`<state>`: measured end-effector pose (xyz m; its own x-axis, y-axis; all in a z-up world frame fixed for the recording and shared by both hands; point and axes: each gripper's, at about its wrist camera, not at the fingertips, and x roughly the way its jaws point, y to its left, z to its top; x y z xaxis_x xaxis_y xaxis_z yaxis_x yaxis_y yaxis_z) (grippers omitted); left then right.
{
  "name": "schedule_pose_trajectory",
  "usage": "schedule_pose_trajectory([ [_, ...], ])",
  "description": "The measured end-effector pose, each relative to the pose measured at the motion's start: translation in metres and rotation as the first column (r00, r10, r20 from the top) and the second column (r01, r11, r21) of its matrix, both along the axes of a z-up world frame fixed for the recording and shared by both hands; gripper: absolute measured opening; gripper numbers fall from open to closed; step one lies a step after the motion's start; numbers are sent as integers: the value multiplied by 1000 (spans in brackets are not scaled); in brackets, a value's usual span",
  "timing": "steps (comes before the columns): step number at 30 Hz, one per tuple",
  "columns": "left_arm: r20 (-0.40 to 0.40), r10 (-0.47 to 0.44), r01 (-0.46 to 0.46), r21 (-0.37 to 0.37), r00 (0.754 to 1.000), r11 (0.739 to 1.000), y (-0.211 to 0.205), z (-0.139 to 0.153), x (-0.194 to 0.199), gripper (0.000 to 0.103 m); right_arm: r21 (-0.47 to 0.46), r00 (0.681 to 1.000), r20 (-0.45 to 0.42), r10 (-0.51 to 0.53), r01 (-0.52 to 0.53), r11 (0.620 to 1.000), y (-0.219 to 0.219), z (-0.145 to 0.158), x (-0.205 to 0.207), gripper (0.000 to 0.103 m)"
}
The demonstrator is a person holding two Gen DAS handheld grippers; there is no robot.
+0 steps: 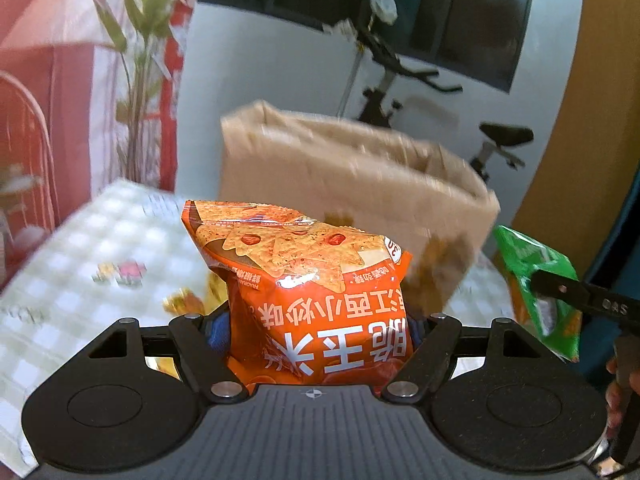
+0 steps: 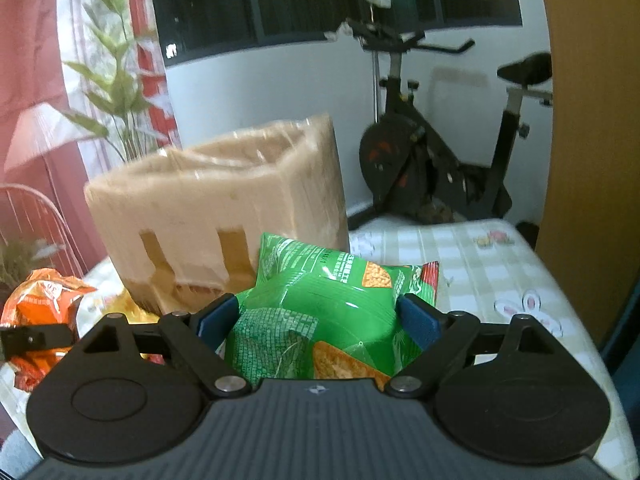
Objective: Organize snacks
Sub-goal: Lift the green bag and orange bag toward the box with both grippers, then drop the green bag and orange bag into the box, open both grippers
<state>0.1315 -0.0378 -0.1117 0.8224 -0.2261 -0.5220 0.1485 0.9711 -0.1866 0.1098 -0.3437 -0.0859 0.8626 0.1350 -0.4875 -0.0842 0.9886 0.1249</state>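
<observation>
Orange crinkly chip bag (image 1: 316, 300) sits clamped in our left hand-held gripper (image 1: 320, 328); our right hand-held gripper (image 2: 320, 316) clamps a green foil snack bag (image 2: 316, 320). Ahead, the tall brown cardboard box (image 2: 216, 216) stands on the checked worktop (image 2: 500, 276), bare cloth to its right.

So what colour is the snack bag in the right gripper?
Green snack bag, best seen in the right wrist view.

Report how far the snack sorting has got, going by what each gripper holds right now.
Done: nothing visibly packed; the cardboard box interior is hidden. In hand: the left gripper clamps the orange chip bag, and the right gripper clamps the green snack bag. Left: both bags remain outside the box, above the checked tablecloth.
</observation>
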Motion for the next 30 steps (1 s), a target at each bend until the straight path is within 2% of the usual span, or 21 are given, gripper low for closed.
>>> schedule_pose_trajectory([
  [4, 53, 20, -20, 6, 998, 1000, 2, 24, 12, 79, 6, 998, 66, 3, -4, 1000, 7, 24, 0, 89],
  [9, 126, 2, -2, -1, 992, 1000, 1, 56, 37, 79, 10, 989, 144, 26, -28, 1000, 16, 57, 12, 89],
  [13, 171, -25, 23, 10, 985, 1000, -5, 77, 64, 79, -6, 980, 184, 74, -75, 997, 31, 78, 37, 89],
  [17, 181, -46, 42, 29, 982, 999, -8, 90, 105, 79, -43, 969, 205, 136, -130, 991, 51, 91, 77, 89],
  [25, 134, -86, 70, 120, 987, 990, -20, 88, 184, 79, -142, 972, 143, 187, -167, 976, 79, 83, 165, 89],
  [30, 88, -106, 94, 124, 991, 988, -18, 76, 211, 79, -197, 974, 70, 214, -197, 960, 92, 63, 199, 89],
])
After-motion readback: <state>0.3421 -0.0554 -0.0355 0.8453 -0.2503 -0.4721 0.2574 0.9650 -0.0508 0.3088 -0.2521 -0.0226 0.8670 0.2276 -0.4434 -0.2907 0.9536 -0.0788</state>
